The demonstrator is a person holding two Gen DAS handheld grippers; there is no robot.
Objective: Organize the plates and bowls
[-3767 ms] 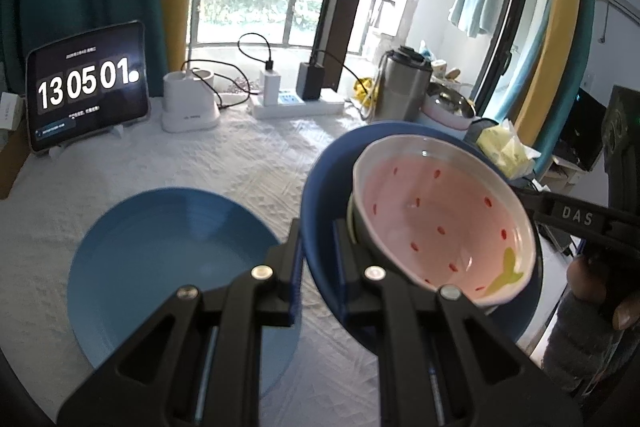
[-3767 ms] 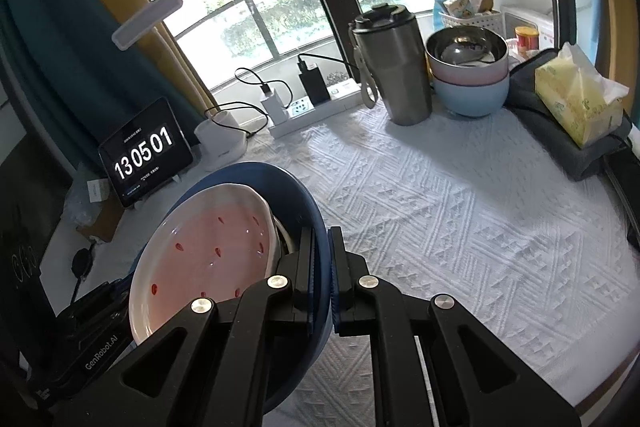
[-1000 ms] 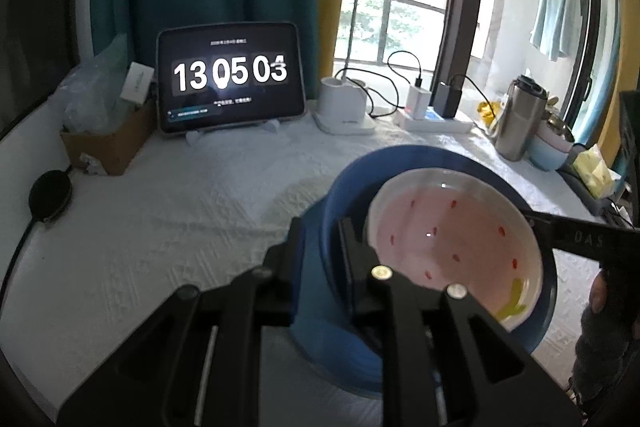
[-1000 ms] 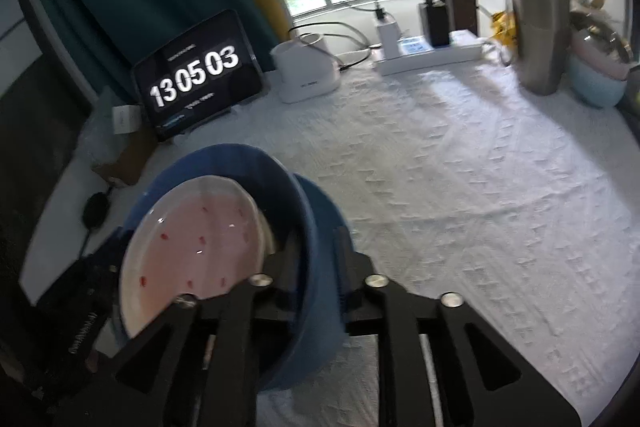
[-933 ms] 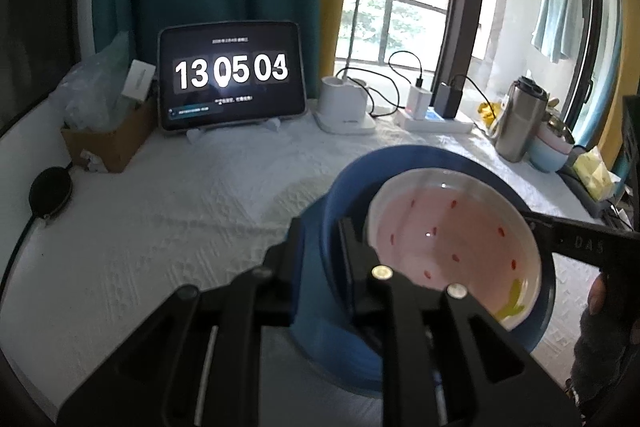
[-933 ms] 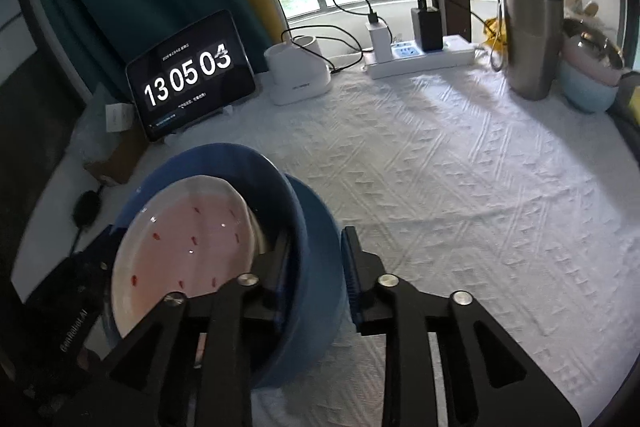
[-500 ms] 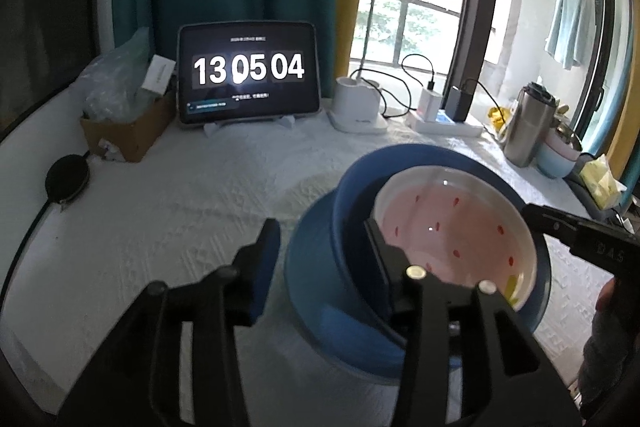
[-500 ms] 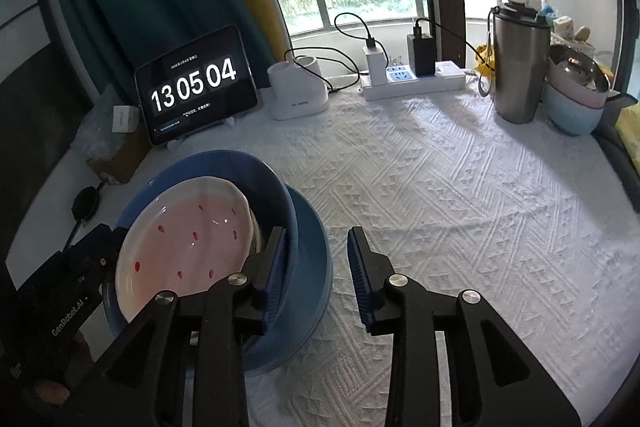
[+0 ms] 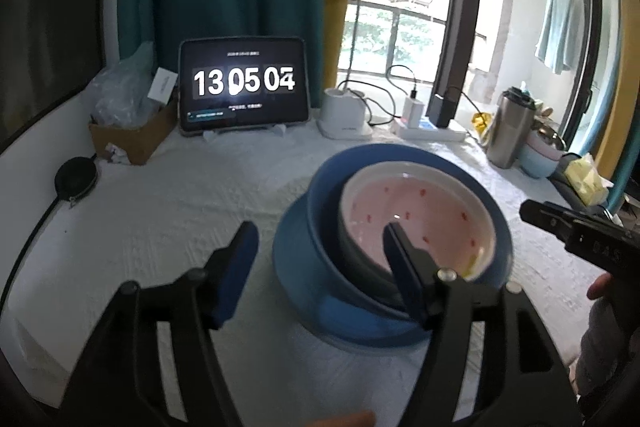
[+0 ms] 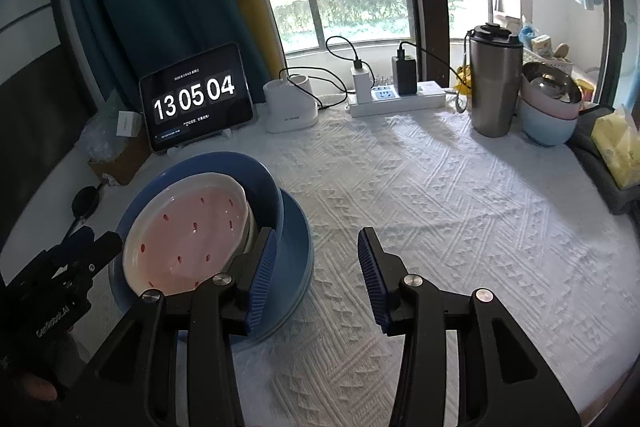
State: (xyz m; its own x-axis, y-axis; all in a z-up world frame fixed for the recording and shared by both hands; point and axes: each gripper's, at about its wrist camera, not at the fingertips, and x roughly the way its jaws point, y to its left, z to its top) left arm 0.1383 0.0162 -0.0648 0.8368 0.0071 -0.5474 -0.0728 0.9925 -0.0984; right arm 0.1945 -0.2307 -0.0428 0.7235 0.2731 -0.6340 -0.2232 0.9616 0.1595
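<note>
- Since the stack is already resting on the desk (image 10: 440,195), your two tools no longer need to carry it: the blue plate (image 10: 298,251) lies flat on the white cloth at the left side, the blue bowl (image 10: 256,171) sits inside it, and the pink bowl with red spots (image 10: 188,227) is nested on top.
- Your left hand-held gripper (image 9: 316,247) is spread, and its jaws have just been opening. One finger stands outside the stack over bare cloth and the other over the pink bowl, so the rim is between them but nothing presses on it.
- Your right hand-held gripper (image 10: 316,259) is spread too, its jaws also just opened. The left pad looks very close to the blue bowl wall, the right one stands over bare cloth, and it holds nothing.
- I judge the plate went at the bottom because it is the widest and flattest piece, so the bowls stay steady and take less room.
- Near the window, a steel tumbler (image 10: 494,83) and another pile of bowls (image 10: 548,115) stand well apart from your stack, beside the tablet clock (image 10: 196,99) and the power strip (image 10: 396,99).
- For the next move, I think you should draw both tools back gently, because a pad can catch a rim and tilt the pink bowl.
</note>
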